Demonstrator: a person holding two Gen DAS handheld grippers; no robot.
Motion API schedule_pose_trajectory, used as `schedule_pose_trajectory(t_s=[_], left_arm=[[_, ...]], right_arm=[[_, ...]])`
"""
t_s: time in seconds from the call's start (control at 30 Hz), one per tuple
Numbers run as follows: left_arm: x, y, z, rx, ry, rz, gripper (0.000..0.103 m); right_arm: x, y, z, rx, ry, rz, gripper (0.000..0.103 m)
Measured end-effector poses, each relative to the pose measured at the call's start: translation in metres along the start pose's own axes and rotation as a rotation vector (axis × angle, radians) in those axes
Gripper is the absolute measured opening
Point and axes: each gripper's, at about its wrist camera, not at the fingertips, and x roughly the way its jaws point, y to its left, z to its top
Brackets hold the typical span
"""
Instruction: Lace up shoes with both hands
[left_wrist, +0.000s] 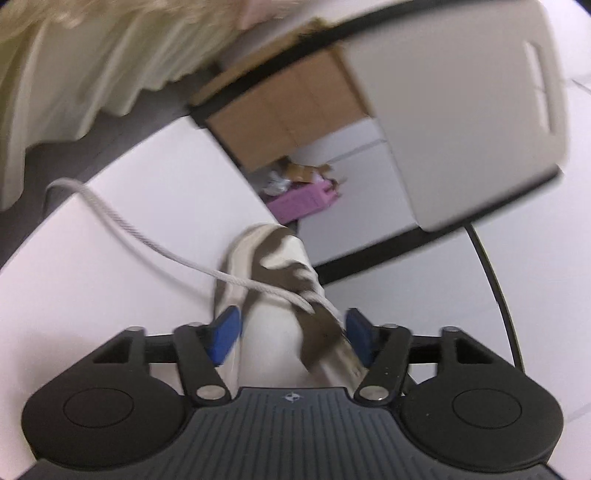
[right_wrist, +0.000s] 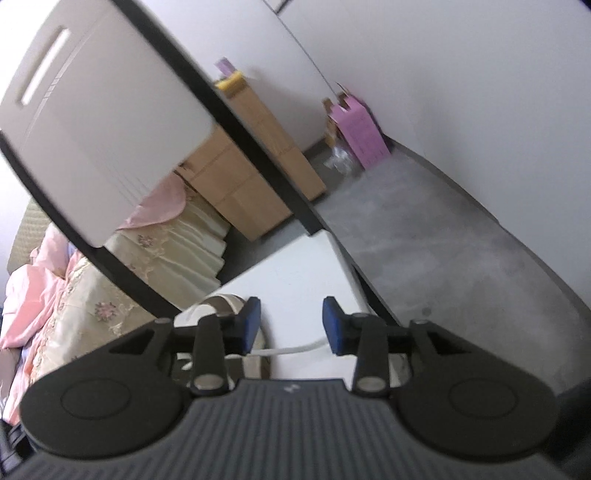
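both tongs open over the shoe, lace loose

left view: my left tongs (left_wrist: 291, 334) gape astride the brown-and-cream canvas shoe (left_wrist: 275, 291) on the white table (left_wrist: 110, 236), gripping nothing; its cream braided lace (left_wrist: 147, 243) trails off and could slip out of reach. right view: my right tongs (right_wrist: 291, 325) are open and empty above the lace; the tan cardboard box (right_wrist: 251, 184) hides its contents.

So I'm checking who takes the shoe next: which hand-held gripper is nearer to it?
Left. The left hand-held gripper is open, its fingers on either side of the shoe. The right hand-held gripper is open over the table, the shoe off to one side.
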Motion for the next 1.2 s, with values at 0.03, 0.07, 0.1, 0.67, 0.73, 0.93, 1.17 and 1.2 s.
schedule_pose_trajectory(t_s=[0.03, 0.07, 0.1, 0.67, 0.73, 0.93, 1.17, 1.2], left_arm=[[0.004, 0.005, 0.003, -0.032, -0.001, -0.004, 0.071], [0.009, 0.009, 0.005, -0.055, 0.000, -0.004, 0.071], [0.013, 0.014, 0.007, -0.078, -0.001, -0.009, 0.071], [0.050, 0.027, 0.063, -0.109, -0.055, -0.017, 0.029], [0.053, 0.026, 0.068, -0.102, -0.039, -0.023, 0.016], [0.041, 0.001, 0.081, 0.004, -0.022, -0.120, 0.004], [0.030, -0.010, 0.088, 0.063, -0.033, -0.208, 0.004], [0.029, -0.011, 0.088, 0.068, -0.034, -0.219, 0.004]], right_arm=[[-0.001, 0.003, -0.001, -0.002, 0.005, 0.005, 0.040], [-0.002, 0.006, -0.003, -0.004, 0.011, 0.009, 0.040], [-0.005, 0.009, -0.004, -0.001, 0.012, 0.023, 0.040], [-0.010, 0.075, -0.037, -0.269, 0.088, 0.140, 0.041], [-0.005, 0.085, -0.040, -0.313, 0.112, 0.157, 0.041], [0.013, 0.134, -0.046, -0.530, 0.167, 0.172, 0.041], [0.056, 0.206, -0.049, -0.778, 0.212, 0.136, 0.038], [0.063, 0.213, -0.050, -0.812, 0.218, 0.123, 0.037]])
